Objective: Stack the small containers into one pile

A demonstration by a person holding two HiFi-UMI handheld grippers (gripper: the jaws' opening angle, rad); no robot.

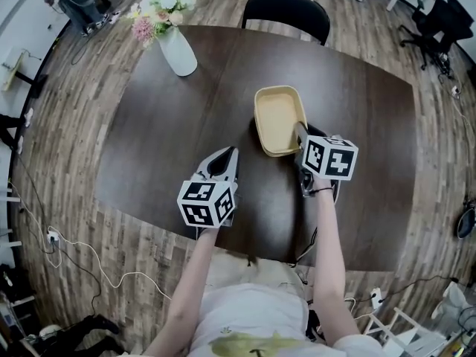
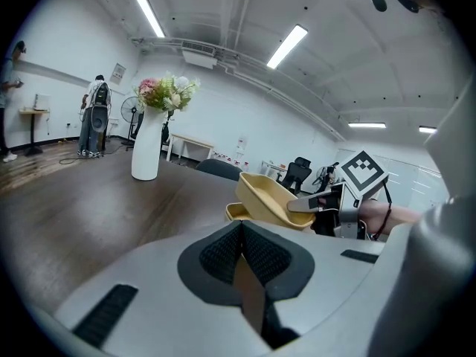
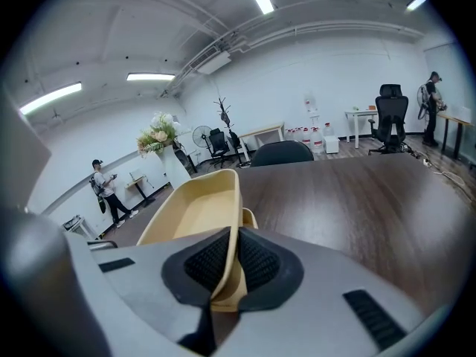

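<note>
— Starting from the edges: how much open room is seen on the table (image 1: 149, 125)?

— Most of the dark wooden top is bare. Its near edge is crossed by both forearms (image 1: 195, 274), and wide open stretches are seen to the left and right of the grippers. Plank floor (image 1: 67, 132) is seen all around, with cables (image 1: 74, 245) trailed across it at the near left.

— What else is placed around, and is anything in the way?

— A white vase (image 1: 178, 50) with flowers (image 1: 160, 6) is set near the far left corner, well apart from the work. A black chair (image 1: 286, 10) is pushed up to the far edge. Only bare wood is seen between the two grippers.

— How are the grippers held?

— The left gripper (image 1: 232, 153) is held off to the left of the work, its jaws pressed together with nothing between them. The right gripper (image 1: 299, 134) is clamped on the near rim of a tan container (image 1: 277, 114), and the thin wall is pinched between the black pads (image 3: 204, 262).

— And how does that container look?

— It is seen as a shallow tray, rectangular with rounded corners and plain tan, held tilted near the table's middle. In the left gripper view a second container (image 2: 232, 213) of the same colour is seen just beneath it, resting on the table. Whether the two are touching cannot be told.
</note>
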